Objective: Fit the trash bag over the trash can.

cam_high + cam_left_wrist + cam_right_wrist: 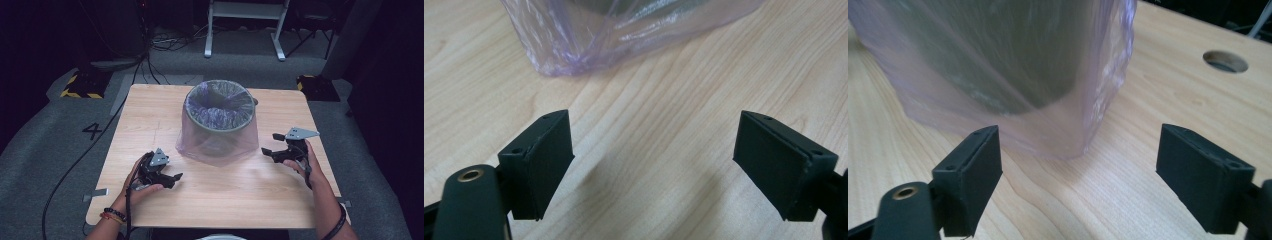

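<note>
Both of our hand-held grippers, left (pixel 170 178) and right (pixel 270 145), hang spread and empty beside the grey round bin (pixel 220 107) mid-surface (pixel 150 115), its translucent purple plastic liner (pixel 216 145) draped outside; next we pinch its hem.

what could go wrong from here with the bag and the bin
1. The purple bag hangs loose over the outside of the grey bin and pools on the table; a pull on one side may drag it off the rim.
2. The film looks thin, so a hard pinch may tear it.
3. Both the left gripper and the right gripper are open and apart from the bag; a one-sided tug might tip the bin.
</note>
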The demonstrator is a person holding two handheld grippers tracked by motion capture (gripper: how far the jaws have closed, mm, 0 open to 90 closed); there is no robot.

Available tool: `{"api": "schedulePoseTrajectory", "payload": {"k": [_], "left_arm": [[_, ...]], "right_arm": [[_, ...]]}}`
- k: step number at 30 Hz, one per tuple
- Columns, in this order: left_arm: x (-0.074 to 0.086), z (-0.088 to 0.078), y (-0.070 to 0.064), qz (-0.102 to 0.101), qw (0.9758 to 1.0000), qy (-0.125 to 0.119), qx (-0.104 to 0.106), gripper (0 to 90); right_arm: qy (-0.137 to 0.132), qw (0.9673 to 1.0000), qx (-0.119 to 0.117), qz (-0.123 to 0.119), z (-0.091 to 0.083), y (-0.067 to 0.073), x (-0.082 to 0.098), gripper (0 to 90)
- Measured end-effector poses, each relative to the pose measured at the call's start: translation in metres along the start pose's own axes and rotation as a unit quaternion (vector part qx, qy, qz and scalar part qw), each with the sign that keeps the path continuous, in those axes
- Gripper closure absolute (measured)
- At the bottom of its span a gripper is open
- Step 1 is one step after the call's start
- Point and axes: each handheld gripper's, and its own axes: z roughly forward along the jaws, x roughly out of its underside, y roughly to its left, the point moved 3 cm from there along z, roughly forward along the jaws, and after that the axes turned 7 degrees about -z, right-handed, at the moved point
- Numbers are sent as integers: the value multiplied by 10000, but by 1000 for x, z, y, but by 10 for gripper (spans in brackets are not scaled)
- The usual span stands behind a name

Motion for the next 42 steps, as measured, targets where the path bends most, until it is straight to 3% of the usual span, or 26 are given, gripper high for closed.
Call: {"api": "schedulePoseTrajectory", "payload": {"k": [13, 18, 19, 20, 21, 24, 28, 33, 42], "left_arm": [[8, 5, 1, -211, 9994, 206, 207, 157], [8, 5, 2, -292, 9992, 140, 233, 157], [8, 5, 2, -292, 9992, 140, 233, 155], [9, 6, 1, -280, 9993, 126, 194, 154], [9, 6, 1, -280, 9993, 126, 194, 152], [9, 7, -2, -95, 9998, 191, 62, 147], [9, 8, -3, -37, 9998, 197, 25, 143], [9, 8, -3, -35, 9998, 200, 22, 143], [9, 8, -3, -36, 9998, 199, 18, 143]], "right_arm": [[-178, 9996, 153, -122, -17, -4, -30, 182], [-345, 9986, 202, -344, -25, -2, -63, 186], [-345, 9986, 202, -344, -25, -2, -63, 186], [-435, 9979, 207, -434, -29, -1, -76, 186], [-435, 9979, 207, -434, -29, -1, -76, 186], [-588, 9965, 227, -543, -33, -1, -100, 191], [-608, 9959, 247, -630, -31, -2, -115, 190], [-655, 9959, 281, -558, -24, -7, -139, 186], [-662, 9960, 232, -561, -9, -8, -162, 185]]}}
